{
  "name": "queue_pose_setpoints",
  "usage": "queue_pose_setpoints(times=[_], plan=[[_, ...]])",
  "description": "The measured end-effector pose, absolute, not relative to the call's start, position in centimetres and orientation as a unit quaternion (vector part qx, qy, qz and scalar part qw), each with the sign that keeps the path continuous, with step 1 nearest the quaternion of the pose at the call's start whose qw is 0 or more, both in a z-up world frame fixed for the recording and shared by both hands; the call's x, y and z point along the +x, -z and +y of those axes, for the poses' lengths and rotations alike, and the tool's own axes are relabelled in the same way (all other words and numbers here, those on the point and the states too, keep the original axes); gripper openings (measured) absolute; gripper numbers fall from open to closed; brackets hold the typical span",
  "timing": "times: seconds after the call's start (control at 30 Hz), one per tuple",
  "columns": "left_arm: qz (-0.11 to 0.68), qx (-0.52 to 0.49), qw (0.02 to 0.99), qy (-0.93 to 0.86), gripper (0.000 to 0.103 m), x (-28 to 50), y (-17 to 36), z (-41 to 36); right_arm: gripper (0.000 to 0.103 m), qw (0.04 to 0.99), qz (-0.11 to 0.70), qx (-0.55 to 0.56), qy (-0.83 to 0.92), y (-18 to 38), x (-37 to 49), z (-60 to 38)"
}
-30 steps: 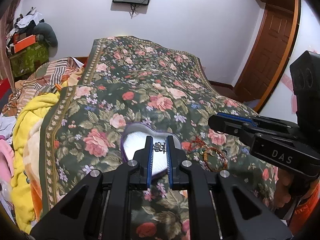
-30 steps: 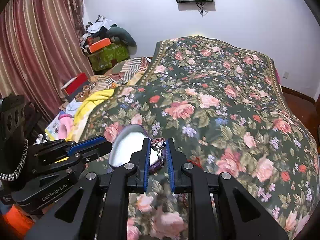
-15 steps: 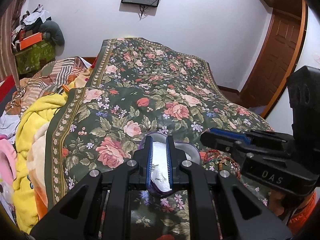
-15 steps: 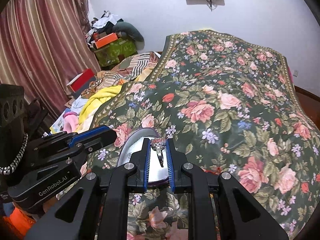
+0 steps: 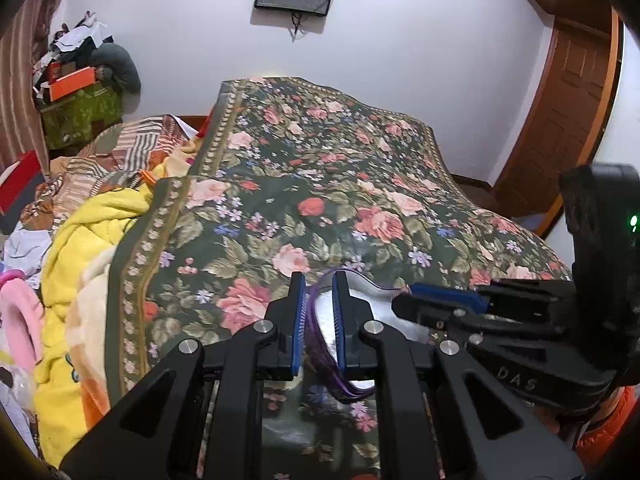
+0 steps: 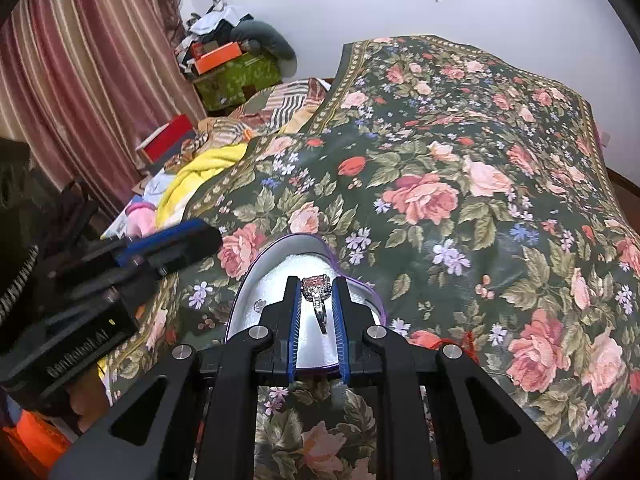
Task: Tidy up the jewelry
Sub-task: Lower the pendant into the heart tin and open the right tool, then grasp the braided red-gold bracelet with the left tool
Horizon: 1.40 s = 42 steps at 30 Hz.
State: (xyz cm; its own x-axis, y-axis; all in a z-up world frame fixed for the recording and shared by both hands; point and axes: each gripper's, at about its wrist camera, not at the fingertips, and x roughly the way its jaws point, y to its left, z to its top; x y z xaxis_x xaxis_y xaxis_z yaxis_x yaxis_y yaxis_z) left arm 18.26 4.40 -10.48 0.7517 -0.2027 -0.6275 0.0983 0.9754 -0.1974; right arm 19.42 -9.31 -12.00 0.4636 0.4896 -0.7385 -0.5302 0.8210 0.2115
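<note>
Here, right gripper (image 6: 316, 300) pinches a gem-topped ring (image 6: 318, 294).

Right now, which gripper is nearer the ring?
Right. The right gripper has its jaws pinched on the ring, just above the heart-shaped box. The left gripper is by the box's left edge, apart from the ring.

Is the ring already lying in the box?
No. The ring is pinched in the right gripper, above the open box.
</note>
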Motion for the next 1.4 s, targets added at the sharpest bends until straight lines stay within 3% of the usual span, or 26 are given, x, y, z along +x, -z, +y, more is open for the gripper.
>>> queue_pose_setpoints(times=[0.3, 0.5, 0.6, 0.67, 0.77, 1.4], plan=[[0.354, -0.072, 0.929, 0.08, 0.011, 18.4, 11.1, 4.4, 0.014, 0.853, 0.428, -0.045, -0.296, 12.6, 19.1, -8.8], [0.354, -0.07, 0.929, 0.08, 0.017, 18.4, 11.2, 4.2, 0.015, 0.851, 0.434, -0.049, -0.293, 12.6, 19.1, -8.7], [0.351, -0.071, 0.93, 0.078, 0.023, 18.3, 11.0, 4.2, 0.022, 0.851, 0.434, -0.05, -0.29, 12.5, 19.0, -9.0], [0.35, -0.072, 0.931, 0.077, 0.024, 18.1, 10.9, 4.2, 0.034, 0.854, 0.429, -0.052, -0.288, 12.3, 18.7, -9.2], [0.349, -0.071, 0.931, 0.077, 0.024, 17.8, 10.6, 4.0, 0.042, 0.862, 0.417, -0.057, -0.284, 11.8, 18.1, -9.5], [0.338, -0.037, 0.936, 0.093, 0.033, 14.7, 8.1, 0.8, 0.043, 0.889, 0.38, -0.058, -0.247, 8.8, 15.5, -13.7]])
